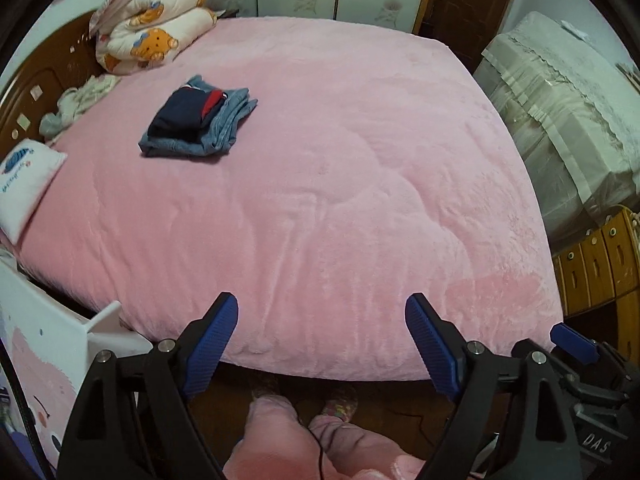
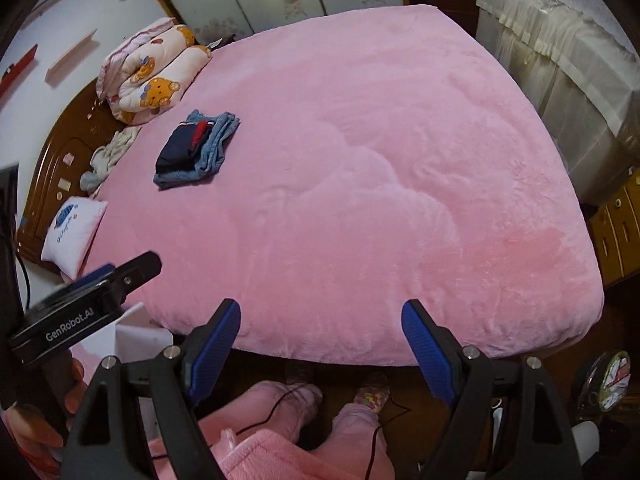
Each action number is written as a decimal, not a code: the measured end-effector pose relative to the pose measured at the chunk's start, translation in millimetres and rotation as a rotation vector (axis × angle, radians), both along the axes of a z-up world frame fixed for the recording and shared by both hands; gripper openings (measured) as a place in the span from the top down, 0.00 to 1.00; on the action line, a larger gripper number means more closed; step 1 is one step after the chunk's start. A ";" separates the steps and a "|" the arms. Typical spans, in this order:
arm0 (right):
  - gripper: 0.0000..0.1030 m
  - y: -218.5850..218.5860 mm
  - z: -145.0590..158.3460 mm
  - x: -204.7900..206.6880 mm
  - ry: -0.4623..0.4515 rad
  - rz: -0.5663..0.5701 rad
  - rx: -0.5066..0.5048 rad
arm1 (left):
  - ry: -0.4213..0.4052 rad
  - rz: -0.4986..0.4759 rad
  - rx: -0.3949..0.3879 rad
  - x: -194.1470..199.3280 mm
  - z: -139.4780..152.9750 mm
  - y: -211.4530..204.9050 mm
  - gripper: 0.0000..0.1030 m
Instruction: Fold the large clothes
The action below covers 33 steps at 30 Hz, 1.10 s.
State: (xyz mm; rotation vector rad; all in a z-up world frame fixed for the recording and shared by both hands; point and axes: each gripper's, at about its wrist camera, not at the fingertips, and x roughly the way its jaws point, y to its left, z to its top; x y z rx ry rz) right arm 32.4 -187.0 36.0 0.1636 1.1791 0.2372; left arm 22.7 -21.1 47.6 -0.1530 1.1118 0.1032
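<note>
A small stack of folded clothes, a navy and red garment on top of folded blue jeans, lies on the pink bed toward its far left; it also shows in the right wrist view. My left gripper is open and empty, held over the near edge of the bed. My right gripper is open and empty too, over the same near edge of the bed. The right gripper's blue tip shows at the left view's right edge, and the left gripper's body shows in the right view.
A rolled bear-print quilt and crumpled light clothes lie by the wooden headboard. A white pillow sits at the left edge. A covered cabinet stands right of the bed. My pink-clad legs stand at the bed's foot.
</note>
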 end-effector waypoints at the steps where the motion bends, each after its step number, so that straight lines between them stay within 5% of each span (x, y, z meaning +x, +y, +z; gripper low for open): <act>1: 0.19 2.2 0.8 -1.7 -0.001 0.005 -0.008 | 0.001 -0.003 0.005 -1.5 1.3 -1.7 0.18; 13: 0.19 -5.5 -4.4 0.6 0.022 -0.080 -0.019 | -0.001 -0.012 0.055 -13.0 1.5 -6.2 0.08; 16: 0.09 -3.1 -7.7 3.6 0.038 -0.074 -0.045 | -0.004 -0.013 0.064 -14.2 2.2 -7.2 0.01; 21: 0.01 4.8 1.5 3.2 -0.006 -0.039 -0.081 | -0.012 -0.024 0.080 -13.6 3.7 -10.2 0.01; 33: 0.00 3.9 16.5 1.1 -0.075 -0.040 -0.144 | -0.030 -0.016 0.077 -15.4 6.4 -11.1 0.01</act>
